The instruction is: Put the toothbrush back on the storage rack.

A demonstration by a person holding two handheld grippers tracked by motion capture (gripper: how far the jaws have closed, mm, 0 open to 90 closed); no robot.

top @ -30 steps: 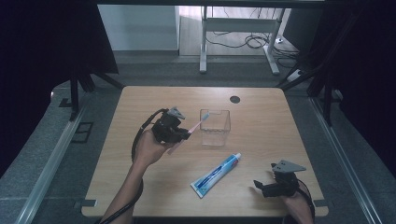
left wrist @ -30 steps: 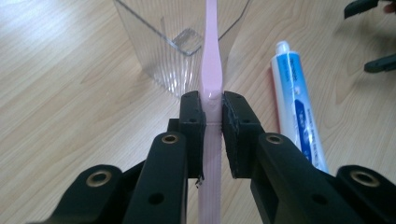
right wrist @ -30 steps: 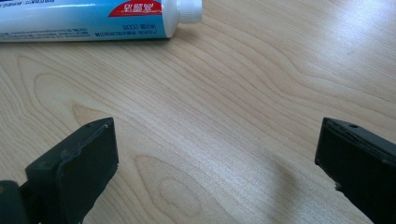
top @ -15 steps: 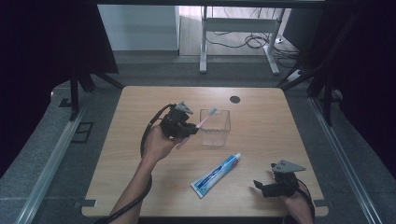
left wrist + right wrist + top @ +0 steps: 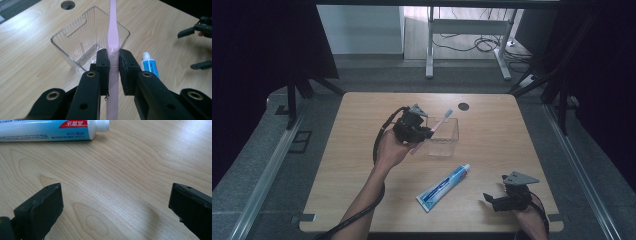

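My left gripper (image 5: 428, 131) (image 5: 114, 62) is shut on a pink toothbrush (image 5: 441, 121) (image 5: 112, 37), its pads clamping the handle. The brush slants up and to the right, its head above the near-left rim of a clear ribbed plastic cup (image 5: 443, 136) (image 5: 85, 37) that stands mid-table. A blue and white toothpaste tube (image 5: 443, 188) (image 5: 47, 130) lies on the wood in front of the cup, white cap toward the cup. My right gripper (image 5: 490, 200) (image 5: 116, 202) rests low at the front right of the table, open, bare wood between its jaws.
The wooden table (image 5: 362, 145) has a round cable hole (image 5: 463, 106) behind the cup. Beyond the far edge stand a white desk frame (image 5: 467, 45) and loose cables on the floor. Dark curtains hang at both sides.
My left gripper has carried the toothbrush to the right and slightly up, from left of the cup to over its near-left rim. The right gripper has kept still.
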